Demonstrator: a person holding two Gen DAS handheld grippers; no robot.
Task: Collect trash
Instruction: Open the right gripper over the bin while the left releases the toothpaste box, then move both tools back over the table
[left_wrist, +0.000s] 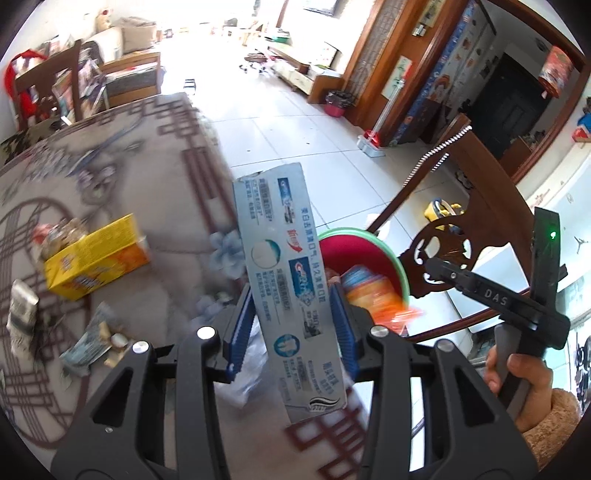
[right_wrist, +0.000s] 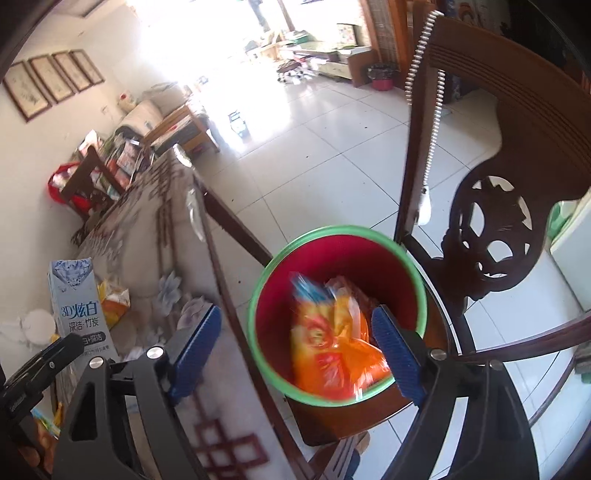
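Observation:
My left gripper (left_wrist: 292, 325) is shut on a long grey-blue toothpaste box (left_wrist: 286, 269) and holds it upright above the table's right edge. The box also shows in the right wrist view (right_wrist: 75, 299). A red bin with a green rim (left_wrist: 369, 251) stands on a chair beside the table; it shows in the right wrist view (right_wrist: 277, 258) too. An orange snack bag (right_wrist: 332, 343) lies blurred inside the bin. My right gripper (right_wrist: 299, 347) is open and empty, right above the bin's mouth.
On the patterned tablecloth (left_wrist: 122, 155) lie a yellow carton (left_wrist: 96, 254), a crumpled wrapper (left_wrist: 92, 339) and folded paper (left_wrist: 22, 314). A carved wooden chair back (right_wrist: 498, 192) rises right behind the bin. White tiled floor (right_wrist: 314, 147) stretches beyond.

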